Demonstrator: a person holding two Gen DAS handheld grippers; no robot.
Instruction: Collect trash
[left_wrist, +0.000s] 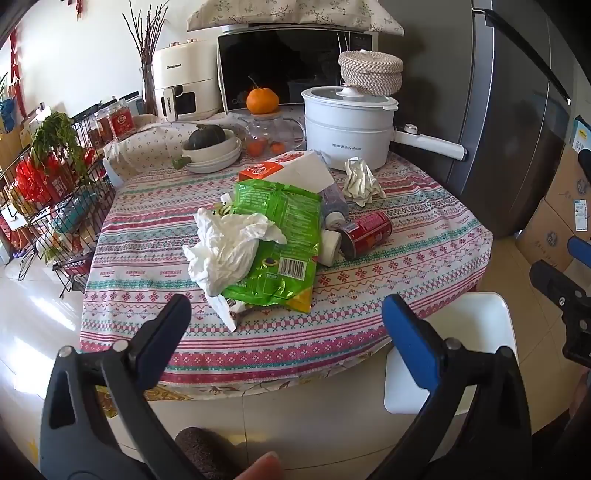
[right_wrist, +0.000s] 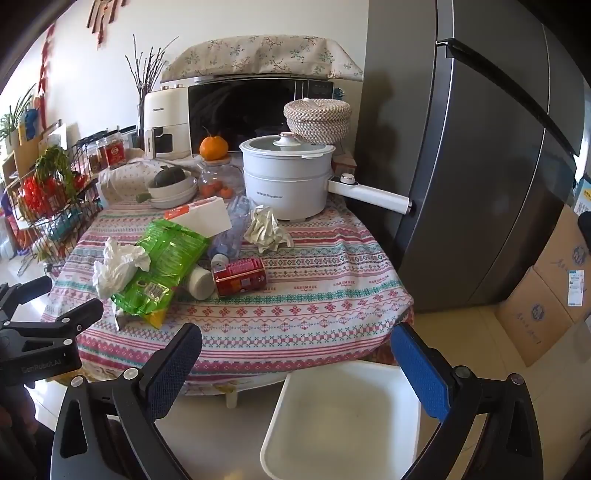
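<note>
Both grippers empty, jaws wide: left gripper, right gripper. Trash heaped mid-table; crumpled white tissue on the green foil snack bag. Pinch tissue first, drop into white plastic bin.

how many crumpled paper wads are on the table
2. A white tissue wad lies on the near left end of the green snack bag. A cream wad sits just in front of the white electric pot. More could be hidden under the bag.
</note>
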